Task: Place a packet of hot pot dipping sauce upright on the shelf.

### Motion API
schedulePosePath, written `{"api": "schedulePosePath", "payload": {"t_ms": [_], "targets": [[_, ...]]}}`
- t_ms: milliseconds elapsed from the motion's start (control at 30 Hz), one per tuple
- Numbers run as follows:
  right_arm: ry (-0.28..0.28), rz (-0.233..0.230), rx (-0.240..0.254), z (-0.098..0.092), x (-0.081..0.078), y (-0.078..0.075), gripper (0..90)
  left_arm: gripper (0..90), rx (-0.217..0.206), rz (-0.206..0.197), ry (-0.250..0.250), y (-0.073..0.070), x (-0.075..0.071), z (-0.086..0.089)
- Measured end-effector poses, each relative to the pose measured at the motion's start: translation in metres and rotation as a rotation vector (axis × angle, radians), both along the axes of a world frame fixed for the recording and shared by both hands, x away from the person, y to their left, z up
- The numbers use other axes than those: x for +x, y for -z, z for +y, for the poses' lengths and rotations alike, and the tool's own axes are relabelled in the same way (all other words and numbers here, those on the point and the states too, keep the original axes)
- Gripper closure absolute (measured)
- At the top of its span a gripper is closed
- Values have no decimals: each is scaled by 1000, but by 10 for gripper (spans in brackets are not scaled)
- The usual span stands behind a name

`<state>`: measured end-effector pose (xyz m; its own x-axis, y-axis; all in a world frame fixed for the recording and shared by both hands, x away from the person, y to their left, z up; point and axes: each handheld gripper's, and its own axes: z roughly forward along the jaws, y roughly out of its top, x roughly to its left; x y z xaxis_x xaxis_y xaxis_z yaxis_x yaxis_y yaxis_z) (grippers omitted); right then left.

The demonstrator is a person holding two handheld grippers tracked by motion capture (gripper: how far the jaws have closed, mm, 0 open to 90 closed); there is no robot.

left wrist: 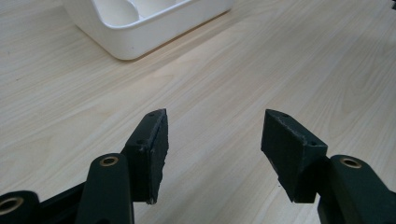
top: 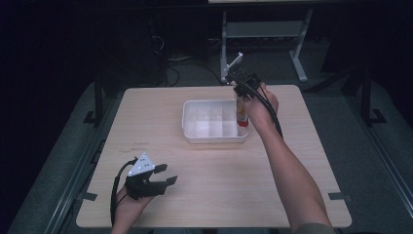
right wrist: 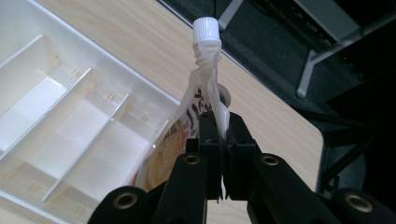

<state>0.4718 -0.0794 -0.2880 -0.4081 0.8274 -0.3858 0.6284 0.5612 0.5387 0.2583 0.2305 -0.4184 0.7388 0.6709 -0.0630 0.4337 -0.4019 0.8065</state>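
White-capped pouch (right wrist: 196, 116) pinched, right gripper (right wrist: 222, 140) over tray (right wrist: 56, 121)

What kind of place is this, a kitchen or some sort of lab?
Probably a lab or recording workspace: a bare light wooden table on dark carpet, a grey metal equipment frame with cables behind, and a hand-held black gripper beside a white plastic divided tray.

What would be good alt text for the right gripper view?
The right gripper pinches a spouted food pouch with a white cap, holding it over one end of a white divided tray. Behind it are a light wooden table and dark floor.
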Motion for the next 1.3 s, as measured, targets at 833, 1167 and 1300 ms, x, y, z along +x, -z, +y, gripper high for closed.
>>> {"api": "schedulePosePath", "payload": {"t_ms": [833,1167,1300], "targets": [[-26,144,189,-25,3,30,851,412,15,1,-4,1,1,0],[-41,165,220,-34,-1,31,843,412,23,-1,-2,2,1,-1],[-49,177,233,-37,-4,32,839,413,24,-1,-2,2,2,-1]]}}
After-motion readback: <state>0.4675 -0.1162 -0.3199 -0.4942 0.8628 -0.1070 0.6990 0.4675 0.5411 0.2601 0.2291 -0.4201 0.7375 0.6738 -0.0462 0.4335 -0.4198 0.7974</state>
